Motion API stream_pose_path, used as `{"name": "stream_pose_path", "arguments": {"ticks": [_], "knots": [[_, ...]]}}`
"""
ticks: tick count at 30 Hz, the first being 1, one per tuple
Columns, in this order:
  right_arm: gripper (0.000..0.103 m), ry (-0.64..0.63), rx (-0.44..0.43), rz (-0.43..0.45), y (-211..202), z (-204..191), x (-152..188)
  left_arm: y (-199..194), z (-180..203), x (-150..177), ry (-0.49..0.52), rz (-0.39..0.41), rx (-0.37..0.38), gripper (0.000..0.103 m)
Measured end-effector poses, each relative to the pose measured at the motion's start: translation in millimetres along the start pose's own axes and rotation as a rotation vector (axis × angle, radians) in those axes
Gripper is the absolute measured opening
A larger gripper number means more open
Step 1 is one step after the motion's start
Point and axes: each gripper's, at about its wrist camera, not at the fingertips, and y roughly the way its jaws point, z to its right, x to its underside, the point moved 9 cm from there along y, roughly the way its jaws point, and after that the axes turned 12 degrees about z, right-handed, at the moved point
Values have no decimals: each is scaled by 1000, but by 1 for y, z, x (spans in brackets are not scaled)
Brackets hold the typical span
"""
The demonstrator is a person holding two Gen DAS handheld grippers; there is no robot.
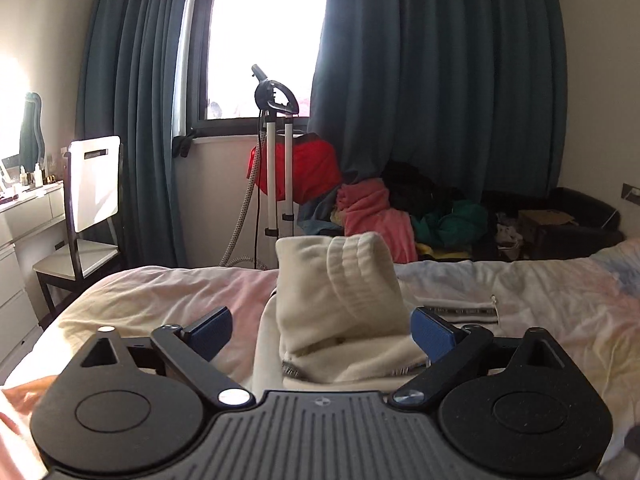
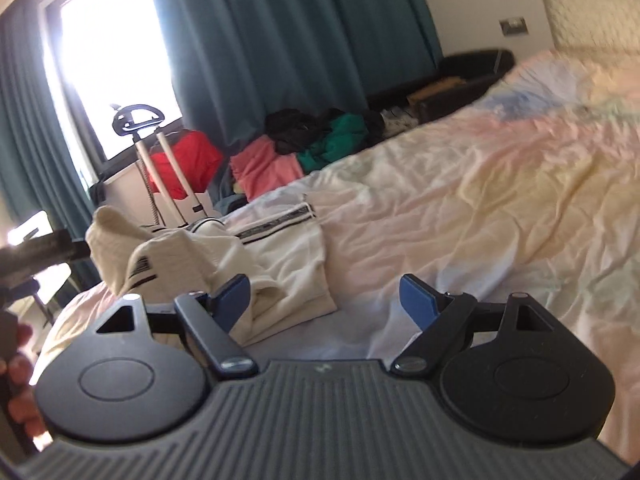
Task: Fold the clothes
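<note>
A cream garment (image 1: 340, 300) with dark striped trim lies bunched on the bed. In the left wrist view it stands up between the blue pads of my left gripper (image 1: 322, 330), which is open around it without clamping. In the right wrist view the same garment (image 2: 276, 256) lies left of centre. My right gripper (image 2: 324, 300) is open and empty just above the sheet, its left pad (image 2: 232, 296) by the garment's near edge. The left gripper shows as a dark blur at the left edge (image 2: 36, 252).
The bed (image 2: 500, 200) has a crumpled pastel sheet. Beyond its far edge are a clothes pile (image 1: 384, 212), a red bag (image 1: 308, 168), a garment steamer stand (image 1: 276, 152), teal curtains (image 1: 440, 80) and a window. A chair (image 1: 86, 216) and dresser stand at left.
</note>
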Motion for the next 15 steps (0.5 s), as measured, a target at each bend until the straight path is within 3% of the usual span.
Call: {"name": "stream_pose_path", "arguments": {"ticks": [3,5,7,11,12,15], "knots": [[84,18,13,-19,9,5,6,40,11,-16,-26,-2,15,87],[84,22,13,-24,13,6,10,63,18,-23,-37,-11,26,79],[84,32,17,-38,18,7,13,78,23,-19,-26,-39,37,57],[84,34,20,-56,25,6,22,88,10,-20,-37,-19,-29,45],[84,17,23,-58,27,5,24,87,4,-23,-58,-9,-44,28],[84,-13,21,-61,29,2,28,77,-14,-33,-108,26,-79,8]]}}
